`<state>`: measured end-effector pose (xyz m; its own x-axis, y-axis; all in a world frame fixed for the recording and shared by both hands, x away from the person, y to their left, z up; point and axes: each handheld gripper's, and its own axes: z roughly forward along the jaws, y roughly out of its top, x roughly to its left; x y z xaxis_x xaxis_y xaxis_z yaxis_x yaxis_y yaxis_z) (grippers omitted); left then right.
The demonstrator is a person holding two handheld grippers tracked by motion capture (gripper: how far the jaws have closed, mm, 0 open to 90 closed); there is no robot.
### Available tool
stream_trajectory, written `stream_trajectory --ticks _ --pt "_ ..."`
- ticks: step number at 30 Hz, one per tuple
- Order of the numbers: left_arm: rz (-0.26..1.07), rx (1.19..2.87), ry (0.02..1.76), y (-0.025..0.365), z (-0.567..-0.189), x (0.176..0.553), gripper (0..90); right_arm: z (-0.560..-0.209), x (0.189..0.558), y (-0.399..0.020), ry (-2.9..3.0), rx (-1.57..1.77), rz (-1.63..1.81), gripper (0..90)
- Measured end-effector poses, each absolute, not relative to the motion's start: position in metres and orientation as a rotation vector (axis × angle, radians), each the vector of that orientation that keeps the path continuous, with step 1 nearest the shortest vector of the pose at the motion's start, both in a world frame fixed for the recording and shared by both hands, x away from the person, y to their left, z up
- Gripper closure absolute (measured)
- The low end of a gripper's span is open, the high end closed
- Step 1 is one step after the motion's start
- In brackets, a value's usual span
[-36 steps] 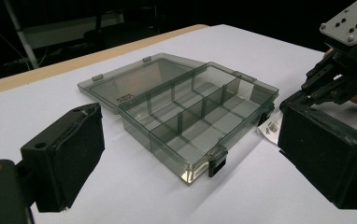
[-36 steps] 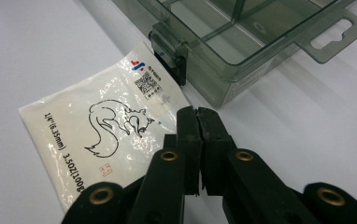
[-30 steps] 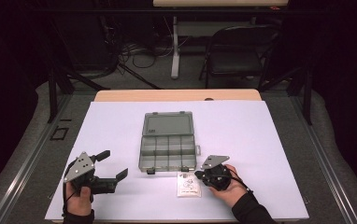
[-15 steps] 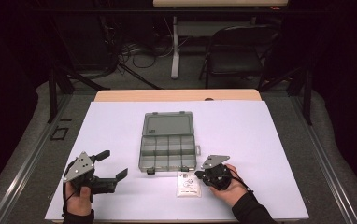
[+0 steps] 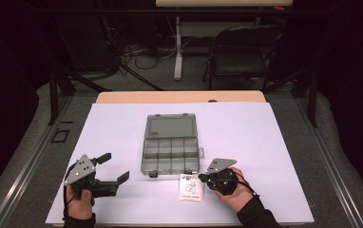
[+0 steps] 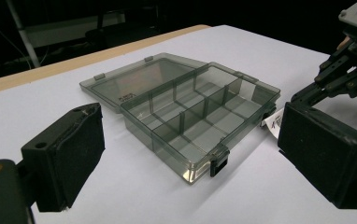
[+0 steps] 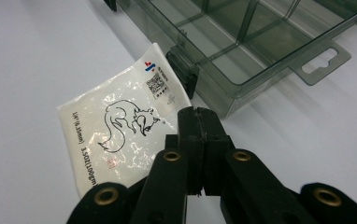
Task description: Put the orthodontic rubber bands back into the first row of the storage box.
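Pickup of the small white plastic packet printed with a line-drawn animal (image 7: 120, 135) looks to be the step in hand: the right gripper (image 7: 197, 116) has its black jaws pressed together, and their tips appear clamped on the packet's near edge, though the overlap is slight and I cannot be sure how much of the film they hold. The packet lies on the white table sheet (image 5: 265, 142) just in front of the smoky transparent plastic compartment box (image 5: 171, 154), one corner close beside the box's dark front latch. In the high view the packet (image 5: 191, 188) sits between the box and the table's near edge, with the right gripper (image 5: 207, 178) at its right side. The box stands open, its lid folded flat behind it, and its divided compartments seem empty. The left gripper (image 5: 115, 167) rests apart at the left, jaws spread wide with nothing between them, pointing toward the box. My judgement is that the next move calls for lifting the packet cleanly off the sheet, carrying it over the front wall of the box and letting go above one compartment; a thin, slippery film could slide out of a shallow pinch. Small print on the packet is too fine to read, and the far compartments are partly hidden behind the dividers.
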<state>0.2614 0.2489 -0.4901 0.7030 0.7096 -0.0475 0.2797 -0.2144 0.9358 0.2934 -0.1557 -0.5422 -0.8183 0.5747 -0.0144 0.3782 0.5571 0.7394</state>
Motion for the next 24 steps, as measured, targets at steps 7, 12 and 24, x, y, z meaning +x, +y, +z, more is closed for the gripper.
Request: stream_trajectory --ticks 7,12,24 --pt "0.481 1.794 0.784 0.249 -0.49 0.261 7.4 -0.532 0.289 -0.162 2.512 0.792 1.198 90.0" --pt "0.482 1.795 0.785 0.249 -0.49 0.261 7.4 -0.523 0.284 -0.163 2.512 0.758 1.231 90.0" --pt "0.485 1.797 0.784 0.249 -0.49 0.262 7.4 -0.507 0.275 -0.161 2.494 0.708 1.312 90.0"
